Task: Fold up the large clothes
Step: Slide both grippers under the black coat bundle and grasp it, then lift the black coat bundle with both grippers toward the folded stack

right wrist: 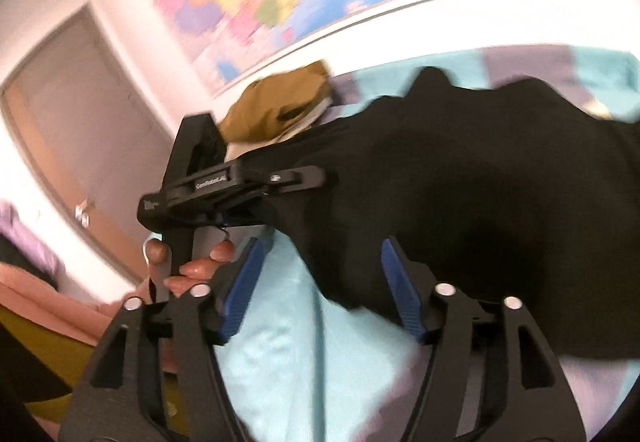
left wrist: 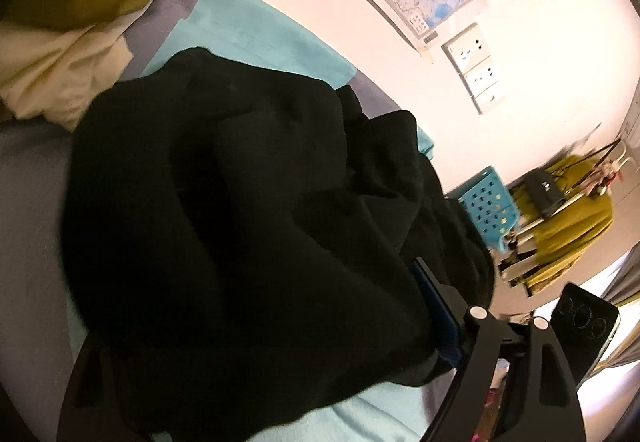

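Blue pads of our right gripper [right wrist: 320, 292] sit closest to the lens, spread apart with nothing pinched between them — the near edge of the black garment [right wrist: 460, 182] drapes down just past the right-hand pad, and pale turquoise bedding [right wrist: 276, 354] shows in the gap. We read those fingers as released, standing at the garment's near hem rather than on it.

From the left wrist view the left gripper [left wrist: 280, 322] hangs over the same black garment [left wrist: 240, 202], which covers the space between its fingers; only the right-hand pad is visible, the other lost under dark cloth, so the fingers stand wide but we cannot tell whether they press on fabric.

The garment lies crumpled on the bed [left wrist: 28, 242], its long axis running from the near edge away toward the wall, with a heap of mustard and cream clothes [left wrist: 80, 22] beyond it at far left. A hand [right wrist: 192, 266] grips the left tool just left of our right fingers — we judge both grippers about equally near the hem, the cloth lying ahead and to the right of the right one
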Action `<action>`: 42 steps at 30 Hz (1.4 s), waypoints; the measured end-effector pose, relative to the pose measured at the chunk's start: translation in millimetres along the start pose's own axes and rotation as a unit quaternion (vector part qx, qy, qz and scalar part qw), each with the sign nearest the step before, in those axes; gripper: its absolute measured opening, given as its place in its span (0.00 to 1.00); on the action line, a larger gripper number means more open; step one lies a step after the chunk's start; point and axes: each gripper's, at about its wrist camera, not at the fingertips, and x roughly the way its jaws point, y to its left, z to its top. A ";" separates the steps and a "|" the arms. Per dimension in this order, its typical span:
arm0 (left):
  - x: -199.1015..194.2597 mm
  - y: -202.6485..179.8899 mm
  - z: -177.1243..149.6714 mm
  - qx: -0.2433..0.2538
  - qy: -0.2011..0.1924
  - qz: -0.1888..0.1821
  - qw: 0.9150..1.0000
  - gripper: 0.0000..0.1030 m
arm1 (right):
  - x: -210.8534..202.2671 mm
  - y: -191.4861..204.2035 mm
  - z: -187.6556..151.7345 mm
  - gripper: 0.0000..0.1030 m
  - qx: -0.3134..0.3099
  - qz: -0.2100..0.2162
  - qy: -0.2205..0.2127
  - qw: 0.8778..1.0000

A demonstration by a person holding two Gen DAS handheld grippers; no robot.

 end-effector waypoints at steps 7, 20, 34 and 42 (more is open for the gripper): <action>7.0 -8.3 6.0 0.016 0.017 0.045 0.999 0.76 | -59.3 -52.6 -45.5 0.76 0.143 -0.034 -0.029 0.989; 7.8 -11.7 6.2 0.052 0.019 0.089 0.995 0.57 | -74.6 -95.4 -52.8 0.86 0.236 -0.140 -0.094 0.957; 11.8 -19.4 4.3 0.075 0.018 0.094 0.993 0.69 | -37.9 -96.8 -27.7 0.95 0.216 -0.188 -0.128 0.950; 18.7 -28.8 2.6 0.094 0.019 0.116 0.989 0.75 | -29.4 -102.9 -15.8 0.95 0.219 -0.175 -0.130 0.951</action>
